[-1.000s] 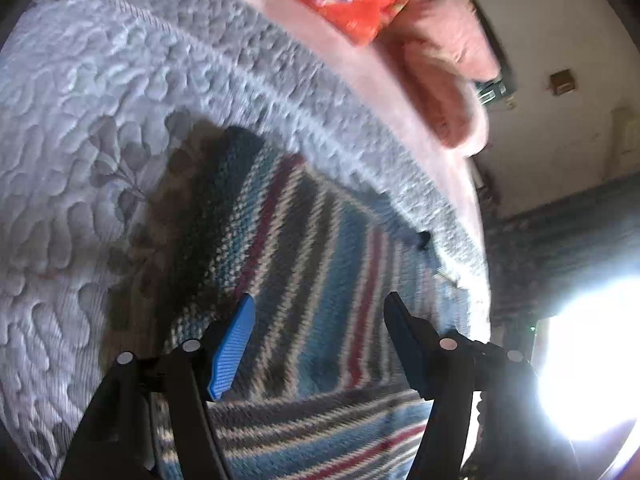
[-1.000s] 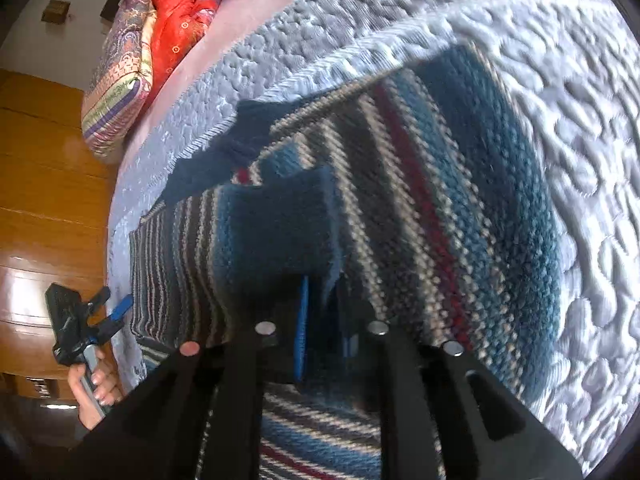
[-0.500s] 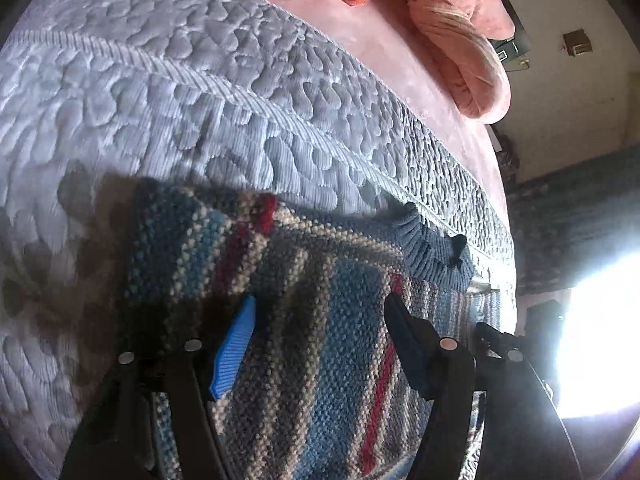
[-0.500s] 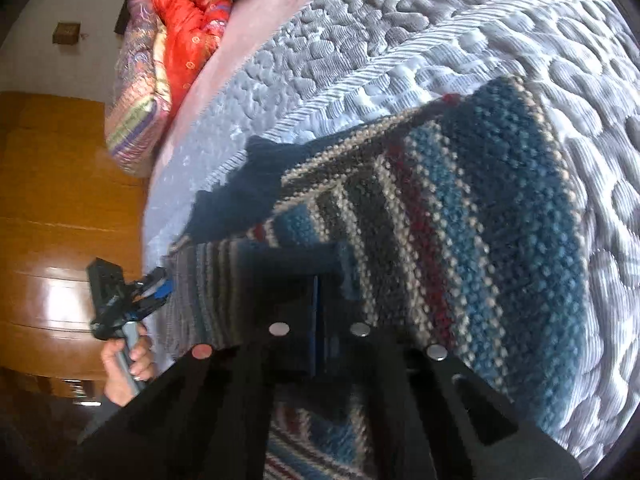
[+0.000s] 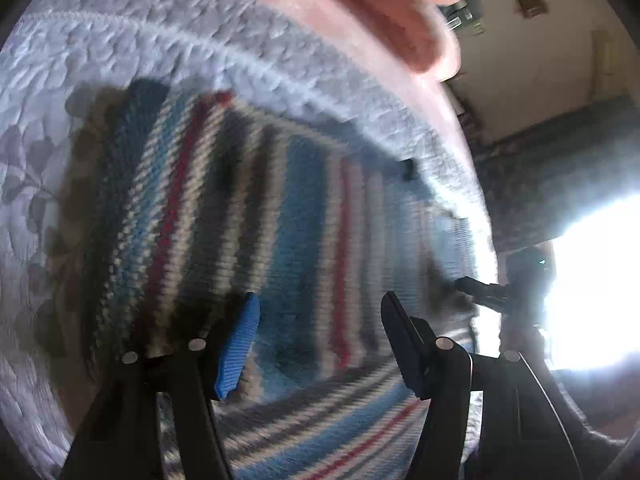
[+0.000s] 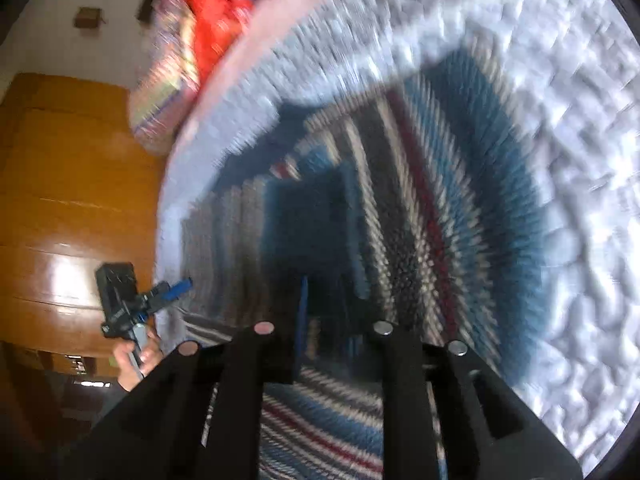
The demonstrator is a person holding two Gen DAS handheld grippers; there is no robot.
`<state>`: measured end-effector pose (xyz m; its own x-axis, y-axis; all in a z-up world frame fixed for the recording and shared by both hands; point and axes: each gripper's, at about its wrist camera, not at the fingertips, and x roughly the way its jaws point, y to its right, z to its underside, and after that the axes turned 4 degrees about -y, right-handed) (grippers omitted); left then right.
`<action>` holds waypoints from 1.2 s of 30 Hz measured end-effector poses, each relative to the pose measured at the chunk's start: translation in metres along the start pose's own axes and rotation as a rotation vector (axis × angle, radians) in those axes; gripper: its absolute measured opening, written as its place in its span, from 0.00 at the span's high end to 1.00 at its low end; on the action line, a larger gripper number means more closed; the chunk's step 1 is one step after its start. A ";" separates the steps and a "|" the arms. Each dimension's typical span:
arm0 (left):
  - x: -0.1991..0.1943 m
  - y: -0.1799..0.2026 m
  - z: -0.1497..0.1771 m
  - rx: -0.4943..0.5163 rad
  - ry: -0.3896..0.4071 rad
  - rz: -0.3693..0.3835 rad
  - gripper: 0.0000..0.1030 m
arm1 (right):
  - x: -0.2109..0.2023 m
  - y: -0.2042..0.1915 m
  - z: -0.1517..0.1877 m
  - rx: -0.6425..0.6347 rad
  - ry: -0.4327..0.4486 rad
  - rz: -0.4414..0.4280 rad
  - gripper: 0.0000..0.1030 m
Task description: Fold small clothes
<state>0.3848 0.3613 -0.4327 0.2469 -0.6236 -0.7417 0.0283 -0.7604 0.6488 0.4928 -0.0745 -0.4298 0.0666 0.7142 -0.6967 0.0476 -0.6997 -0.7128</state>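
A knitted sweater with blue, red, grey and cream stripes [image 5: 280, 208] lies flat on the grey quilted bed [image 5: 120, 40]. My left gripper [image 5: 320, 308] hovers open over the sweater's near part with nothing between its fingers. In the right wrist view the sweater [image 6: 460, 200] has a dark blue flap [image 6: 308, 216] folded over onto it. My right gripper [image 6: 330, 292] sits just behind that flap, jaws a narrow gap apart. The view is blurred and I see no cloth pinched in them. A hand [image 6: 136, 356] holds the left gripper [image 6: 172, 292] off the bed's left edge.
Pink bedding [image 5: 400, 20] and a red patterned quilt [image 6: 208, 20] are piled at the far side of the bed. A wooden wardrobe [image 6: 60, 180] stands beyond the bed's left edge. Bright window glare [image 5: 592, 280] fills the right of the left wrist view.
The right jaws, tight on the dark blue flap half a second ago, have spread and the gripper has pulled back. The left gripper has swung back over the sweater, still open.
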 end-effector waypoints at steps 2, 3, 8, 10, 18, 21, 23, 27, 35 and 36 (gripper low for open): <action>0.002 0.006 0.008 0.030 -0.027 -0.028 0.36 | -0.022 0.011 0.011 0.036 0.035 -0.003 0.84; 0.007 0.002 0.009 0.028 -0.056 -0.073 0.35 | -0.025 0.021 0.016 0.058 0.041 0.014 0.82; 0.004 -0.012 0.013 -0.058 -0.070 -0.103 0.35 | -0.022 0.043 0.027 0.134 0.003 0.109 0.84; -0.023 -0.004 0.028 -0.080 -0.053 -0.062 0.34 | -0.043 0.022 0.037 0.104 0.016 0.069 0.62; -0.105 -0.002 0.188 -0.212 -0.140 -0.107 0.30 | -0.097 0.022 0.183 0.111 -0.109 0.102 0.41; -0.112 -0.016 0.252 -0.316 -0.178 -0.127 0.29 | -0.104 0.034 0.252 0.193 -0.132 0.110 0.37; -0.103 -0.023 0.286 -0.385 -0.233 -0.095 0.29 | -0.100 0.040 0.285 0.251 -0.147 0.096 0.37; -0.086 -0.027 0.324 -0.433 -0.292 -0.105 0.29 | -0.096 0.046 0.327 0.335 -0.149 0.081 0.37; -0.083 -0.037 0.350 -0.518 -0.274 -0.038 0.24 | -0.069 0.047 0.348 0.378 -0.176 0.074 0.39; -0.080 -0.035 0.352 -0.520 -0.277 -0.031 0.24 | -0.064 0.045 0.347 0.388 -0.179 0.067 0.39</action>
<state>0.0234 0.3742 -0.4562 -0.0215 -0.6796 -0.7332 0.5203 -0.6339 0.5723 0.1450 -0.1471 -0.4449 -0.1189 0.6827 -0.7210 -0.3317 -0.7117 -0.6192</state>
